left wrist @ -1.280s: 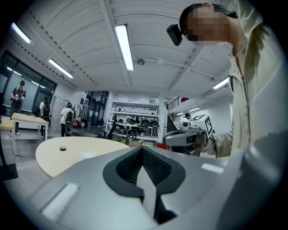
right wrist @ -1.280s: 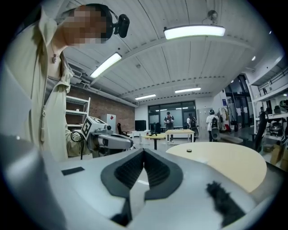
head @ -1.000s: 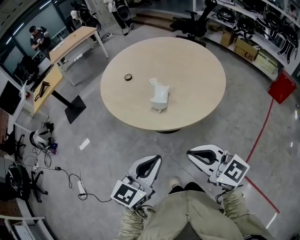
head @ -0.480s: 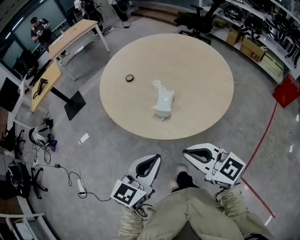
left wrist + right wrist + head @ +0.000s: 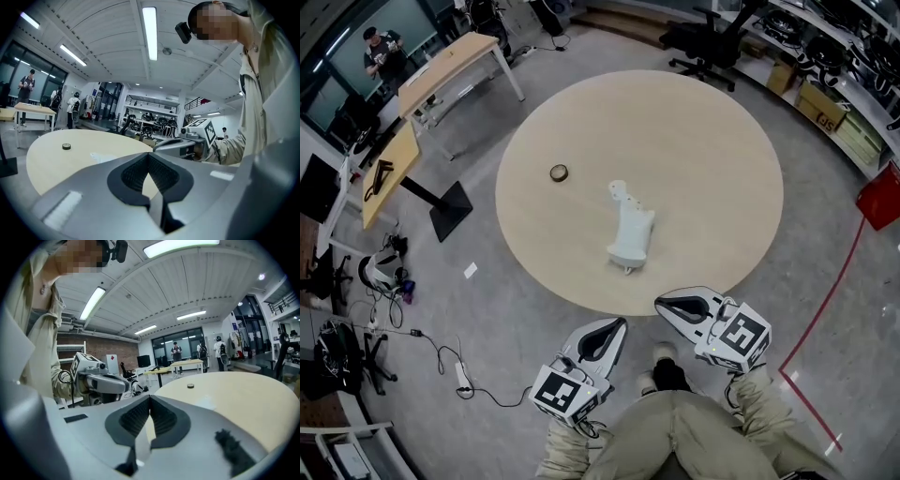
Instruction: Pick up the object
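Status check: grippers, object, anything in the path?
Left gripper and right gripper shut, empty, at near edge of table. White object lies untouched. Small dark roll sits apart, not in the way.

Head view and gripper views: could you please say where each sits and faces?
Head view: on head, facing down at round beige table; khaki legs, left gripper, right gripper show.
Left gripper view: on that gripper, along shut jaws across table; right gripper shows.
Right gripper view: same on its gripper; left gripper shows.
Shared: small dark ring.
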